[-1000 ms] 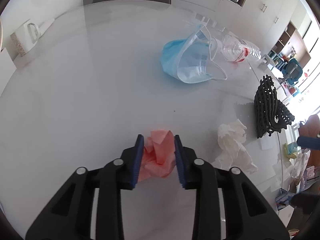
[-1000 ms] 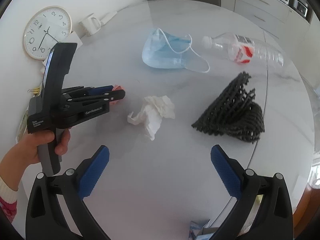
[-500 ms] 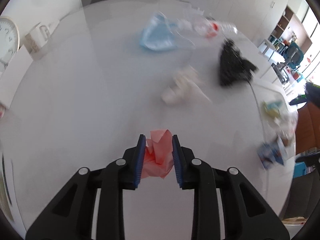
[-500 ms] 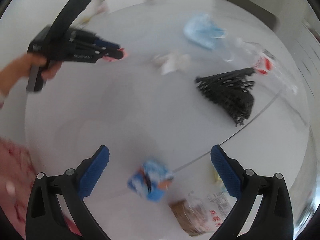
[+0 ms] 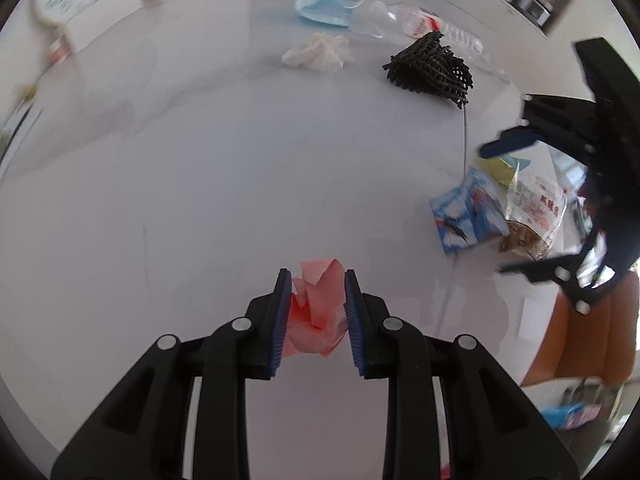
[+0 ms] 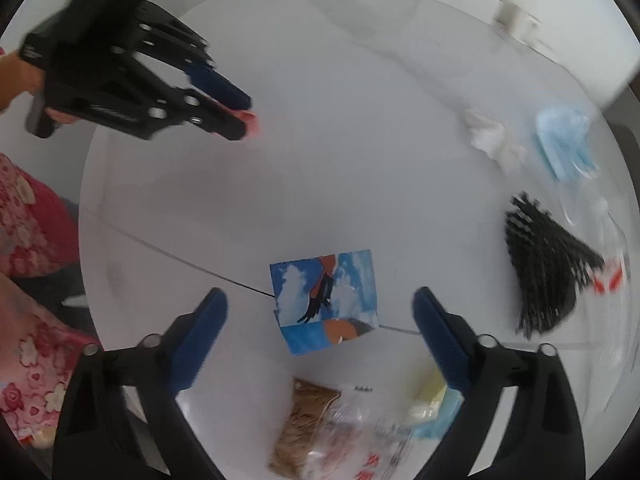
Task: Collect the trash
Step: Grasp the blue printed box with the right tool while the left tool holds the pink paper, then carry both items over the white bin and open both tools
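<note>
My left gripper [image 5: 315, 280] is shut on a crumpled pink paper [image 5: 316, 316], held just above the white table [image 5: 200, 160]. From the right wrist it shows at upper left [image 6: 240, 120], held by a hand. My right gripper [image 6: 319, 296] points down over a blue printed carton [image 6: 324, 300], which lies between its blue pads. The jaws are closing, and both pads stand apart from the carton. A clear snack bag [image 6: 340, 432] and a yellow and blue packet [image 6: 436, 404] lie just below it. In the left wrist view the carton [image 5: 466, 216] lies at the right.
Further back lie a white tissue [image 5: 316, 54], a blue face mask [image 5: 324, 4], a plastic bottle [image 5: 404, 24] and a black mesh net [image 5: 432, 70]. The table's edge curves past the snack bag [image 5: 532, 216], with an orange chair [image 5: 580, 344] beyond. A floral sleeve [image 6: 28, 240] is at left.
My left gripper carried the pink paper across the table toward the carton side. My right gripper rolled and moved from the tissue area to above the carton, its jaws narrowing slightly.
</note>
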Available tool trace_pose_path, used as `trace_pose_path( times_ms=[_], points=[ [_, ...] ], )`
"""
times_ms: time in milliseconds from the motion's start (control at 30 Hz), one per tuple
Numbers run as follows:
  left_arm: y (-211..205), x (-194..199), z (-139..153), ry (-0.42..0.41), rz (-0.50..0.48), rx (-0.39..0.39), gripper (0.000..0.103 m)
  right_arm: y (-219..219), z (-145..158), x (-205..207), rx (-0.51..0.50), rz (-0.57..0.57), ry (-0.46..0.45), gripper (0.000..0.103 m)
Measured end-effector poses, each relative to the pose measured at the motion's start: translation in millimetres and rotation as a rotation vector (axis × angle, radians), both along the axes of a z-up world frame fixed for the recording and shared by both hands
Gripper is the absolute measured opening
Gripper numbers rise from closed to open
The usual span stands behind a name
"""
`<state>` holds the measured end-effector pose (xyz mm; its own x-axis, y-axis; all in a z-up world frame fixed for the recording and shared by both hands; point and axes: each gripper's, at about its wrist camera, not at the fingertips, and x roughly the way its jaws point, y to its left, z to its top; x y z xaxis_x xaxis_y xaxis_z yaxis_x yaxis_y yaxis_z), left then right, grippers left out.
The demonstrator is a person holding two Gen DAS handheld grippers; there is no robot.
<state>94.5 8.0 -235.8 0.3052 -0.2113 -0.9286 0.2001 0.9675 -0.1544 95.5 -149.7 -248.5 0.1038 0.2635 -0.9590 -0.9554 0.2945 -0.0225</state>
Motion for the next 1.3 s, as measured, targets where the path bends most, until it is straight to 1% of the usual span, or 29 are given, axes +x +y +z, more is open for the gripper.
trace_pose_path(
  times_ms=[100,133,167,200,267,300,367,467,533,633,733,867,1000,1067,1100,1167,1200,1300],
  points=[
    [-4.8,-15.1,1.1,0.005,0.038,0.014,0.026,7.9,-8.1,-0.3,-0.019,0.06,-0.02,0.089],
    [-5.4,-19.3,2.5,0.004,0.044,0.018,0.026,9.0,-11.1,1.9,-0.027,0.07,-0.019,0.084],
    [-5.9,-21.9,3.3,0.006,0.047,0.016,0.026,10.9,-14.4,2.8,-0.04,0.08,-0.016,0.076],
    [-5.9,-24.5,4.3,0.011,0.05,0.017,0.026,12.8,-16.6,2.4,-0.046,0.079,-0.011,0.071],
    [-5.7,-29.7,6.6,0.009,0.049,0.015,0.026,13.4,-22.1,5.8,-0.063,0.064,0.036,0.051],
    [-6.5,-32.7,8.0,0.004,0.042,0.018,0.026,13.0,-24.3,9.1,-0.066,0.041,0.073,0.051],
    [-7.3,-35.5,8.4,0.003,0.038,0.024,0.026,13.6,-20.3,12.6,-0.043,0.012,0.109,0.051],
    [-8.4,-40.8,13.3,-0.005,0.028,0.016,0.026,13.6,-4.5,12.7,-0.01,-0.046,0.093,0.051],
    [-11.0,-44.6,17.9,-0.01,0.016,0.017,0.026,11.6,12.4,9.0,0.021,-0.097,0.071,0.051],
    [-17.7,-50.3,26.0,-0.013,-0.003,0.031,0.026,3.9,39.2,-3.1,0.068,-0.168,0.041,0.051],
    [-24.3,-62.4,41.3,-0.052,-0.014,0.057,0.026,-9.4,61.1,-25.7,0.105,-0.226,0.008,0.051],
    [-34.2,-84.3,58.1,-0.064,-0.008,0.062,0.026,-20.9,73.7,-71.6,0.141,-0.318,0.002,0.051],
    [-55.0,-119.4,65.8,-0.064,-0.071,0.085,0.026,-42.7,86.0,-126.7,0.166,-0.408,0.023,0.051],
    [-62.8,-133.9,67.0,-0.057,-0.101,0.079,0.026,-53.1,92.9,-161.4,0.185,-0.46,0.036,0.051],
    [-68.8,-144.7,67.5,-0.05,-0.127,0.072,0.026,-56.3,93.6,-170.9,0.202,-0.483,0.049,0.051],
    [-78.4,-160.4,67.5,-0.04,-0.173,0.062,0.026,-65.5,98.3,-201.2,0.248,-0.57,0.084,0.051],
    [-86.2,-172.7,67.1,-0.037,-0.217,0.057,0.026,-68.4,99.0,-212.4,0.255,-0.602,0.09,0.051],
    [-100.4,-197.8,65.4,-0.036,-0.311,0.043,0.026,-74.7,98.6,-248.6,0.25,-0.703,0.087,0.051]
  ],
)
